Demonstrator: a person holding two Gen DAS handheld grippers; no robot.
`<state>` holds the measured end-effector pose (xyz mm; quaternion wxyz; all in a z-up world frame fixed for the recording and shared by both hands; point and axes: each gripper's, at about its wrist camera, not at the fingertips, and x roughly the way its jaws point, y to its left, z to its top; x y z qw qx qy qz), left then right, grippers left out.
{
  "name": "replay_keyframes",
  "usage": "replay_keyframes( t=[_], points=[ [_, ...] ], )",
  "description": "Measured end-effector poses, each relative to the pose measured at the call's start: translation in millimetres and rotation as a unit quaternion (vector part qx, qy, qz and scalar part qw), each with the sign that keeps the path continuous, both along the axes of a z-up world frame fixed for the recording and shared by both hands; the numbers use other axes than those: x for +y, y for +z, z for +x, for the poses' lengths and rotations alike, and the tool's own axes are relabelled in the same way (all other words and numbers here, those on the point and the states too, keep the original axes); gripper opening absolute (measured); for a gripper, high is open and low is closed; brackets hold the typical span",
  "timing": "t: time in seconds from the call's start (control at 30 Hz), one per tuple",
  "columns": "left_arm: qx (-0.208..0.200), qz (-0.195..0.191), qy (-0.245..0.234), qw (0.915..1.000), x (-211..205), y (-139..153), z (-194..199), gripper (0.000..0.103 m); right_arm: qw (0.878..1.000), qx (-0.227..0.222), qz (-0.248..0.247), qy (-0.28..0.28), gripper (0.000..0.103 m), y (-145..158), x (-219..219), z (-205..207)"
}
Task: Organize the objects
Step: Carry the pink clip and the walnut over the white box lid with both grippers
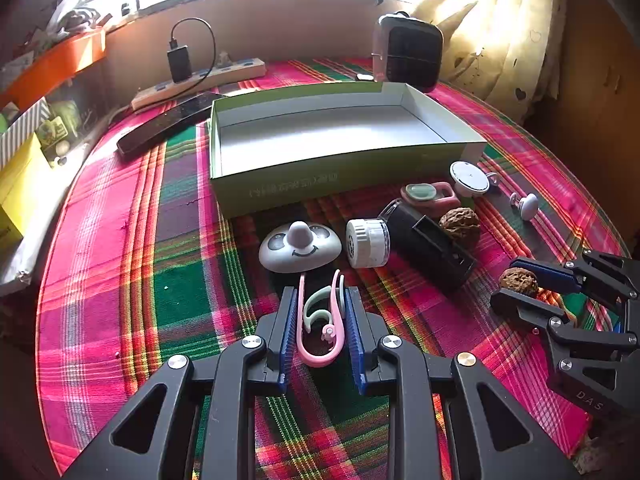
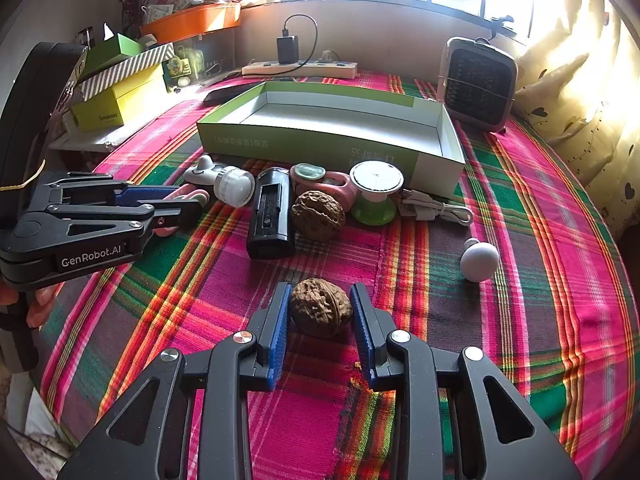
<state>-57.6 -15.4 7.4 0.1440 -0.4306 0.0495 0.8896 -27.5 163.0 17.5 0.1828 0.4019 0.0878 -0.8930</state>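
Observation:
My left gripper (image 1: 321,304) is shut on a pink and mint clip (image 1: 321,326); it also shows in the right wrist view (image 2: 188,204). My right gripper (image 2: 320,304) is shut on a walnut (image 2: 320,307), also seen in the left wrist view (image 1: 519,281). An empty green box (image 1: 336,136) lies open behind. In front of it lie a panda-face hook (image 1: 300,246), a white-capped black device (image 1: 400,240), a second walnut (image 1: 460,224), a pink case (image 1: 430,196), a round white disc (image 1: 469,177) and a white knob (image 1: 527,205).
A plaid cloth (image 1: 120,280) covers the table. A power strip with charger (image 1: 192,76), a dark remote (image 1: 168,122) and a small heater (image 1: 408,52) stand behind the box. Stacked boxes (image 2: 120,88) and an orange tray (image 2: 196,20) sit at the left. A curtain (image 2: 580,80) hangs at the right.

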Motion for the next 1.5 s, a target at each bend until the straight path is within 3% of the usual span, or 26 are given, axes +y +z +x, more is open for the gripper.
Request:
replay_keyframes(
  t=[0.63, 1.03, 1.5],
  points=[
    [-0.003, 0.003, 0.008, 1.0, 4, 3, 6, 0.021, 1.0, 0.003, -0.003, 0.005, 0.031, 4, 1, 0],
    [0.019, 0.015, -0.002, 0.9997, 8, 30, 9, 0.021, 0.999, 0.022, -0.023, 0.014, 0.031, 27, 8, -6],
    [0.032, 0.029, 0.004, 0.9991, 12, 52, -21, 0.021, 0.998, 0.052, -0.035, 0.014, 0.031, 55, 13, -41]
  ],
)
